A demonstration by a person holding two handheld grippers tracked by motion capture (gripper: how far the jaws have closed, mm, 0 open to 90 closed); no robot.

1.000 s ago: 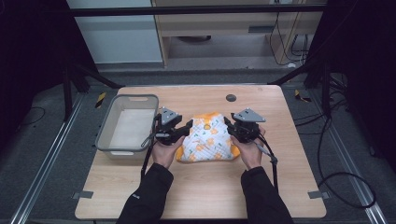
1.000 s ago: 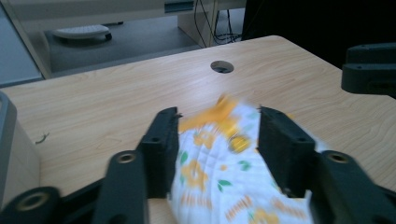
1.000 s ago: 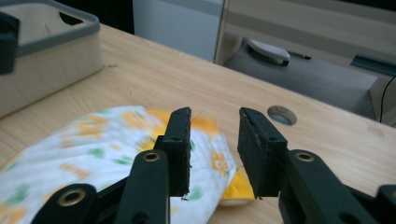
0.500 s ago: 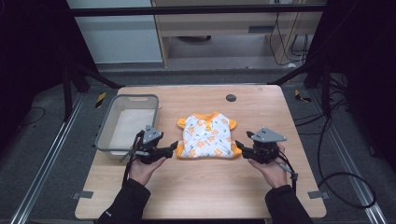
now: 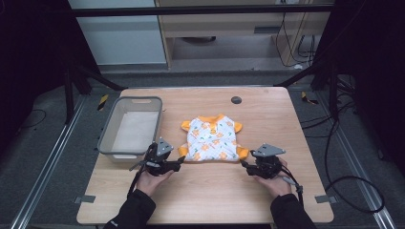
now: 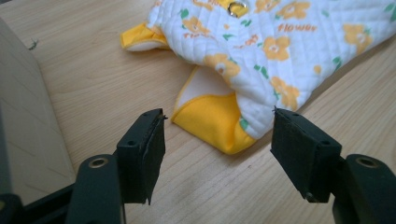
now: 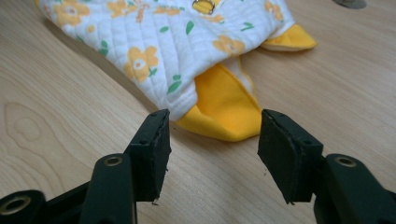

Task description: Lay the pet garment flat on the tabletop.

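A small quilted garment (image 5: 212, 140), white with orange flowers and yellow-orange cuffs, lies flat near the middle of the wooden table (image 5: 286, 119). A grey basket (image 5: 109, 138) sits to its left, close to the table's left edge, and a small dark disc (image 5: 236, 99) is set into the tabletop farther back.

The left gripper (image 5: 177, 163) rests low on the table just off the garment's near-left corner, its jaws spread apart and gripping nothing. In the left gripper view a yellow cuff (image 6: 212, 119) lies just ahead of the gap between the jaws, not touched by either.

The right gripper (image 5: 245, 166) sits at the garment's near-right corner, also spread wide and empty. In the right gripper view another yellow cuff (image 7: 224, 109) lies just beyond its jaws, apart from both
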